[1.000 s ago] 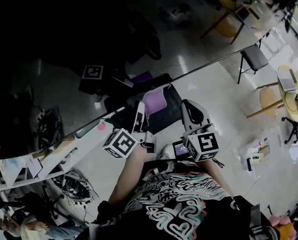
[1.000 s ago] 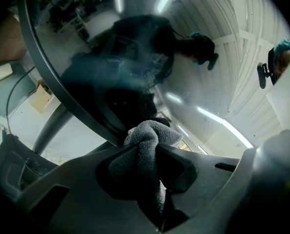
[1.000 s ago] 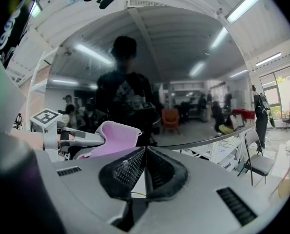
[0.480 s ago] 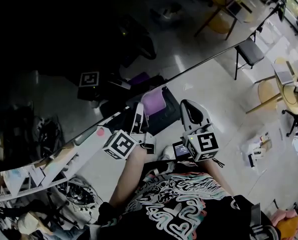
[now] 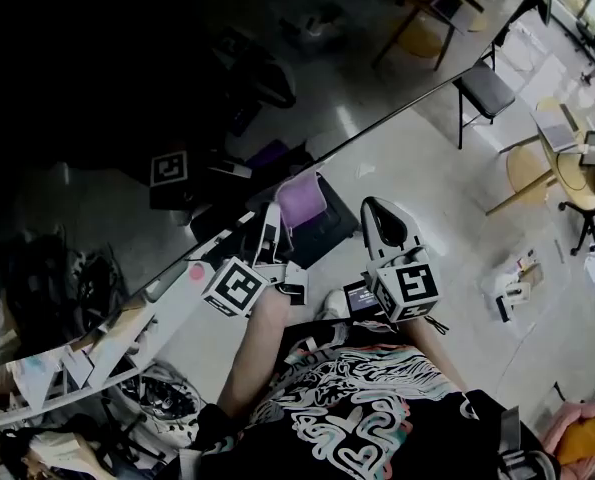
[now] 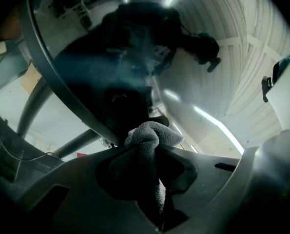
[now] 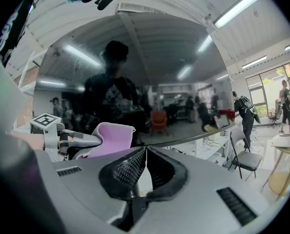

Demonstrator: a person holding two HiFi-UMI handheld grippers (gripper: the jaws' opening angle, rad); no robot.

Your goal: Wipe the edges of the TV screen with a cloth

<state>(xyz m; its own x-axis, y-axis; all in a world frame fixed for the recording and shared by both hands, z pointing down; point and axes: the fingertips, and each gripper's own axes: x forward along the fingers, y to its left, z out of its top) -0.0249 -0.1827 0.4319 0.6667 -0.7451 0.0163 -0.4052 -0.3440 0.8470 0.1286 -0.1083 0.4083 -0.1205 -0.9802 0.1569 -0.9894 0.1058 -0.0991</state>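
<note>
The TV screen (image 5: 117,88) is a large dark mirror-like panel filling the upper left of the head view, and its edge (image 5: 377,118) runs diagonally. My left gripper (image 5: 277,218) is shut on a purple cloth (image 5: 301,200) and holds it against that edge. In the left gripper view the cloth (image 6: 152,135) bunches out of the shut jaws right at the dark bezel (image 6: 62,87). My right gripper (image 5: 380,213) hangs just right of the cloth, shut and holding nothing. The right gripper view shows its jaws closed (image 7: 145,152), with the cloth (image 7: 114,136) to the left and the screen (image 7: 135,72) ahead.
A cluttered shelf (image 5: 87,353) with papers and cables sits below the screen at the lower left. On the floor to the right stand a black chair (image 5: 482,88), yellow round tables (image 5: 552,168) and scattered items (image 5: 512,293). People stand far off in the room (image 7: 244,113).
The head view has swung a little, so the room slides up and left. My left gripper and the cloth have edged slightly left along the screen's edge. The right gripper stays put.
</note>
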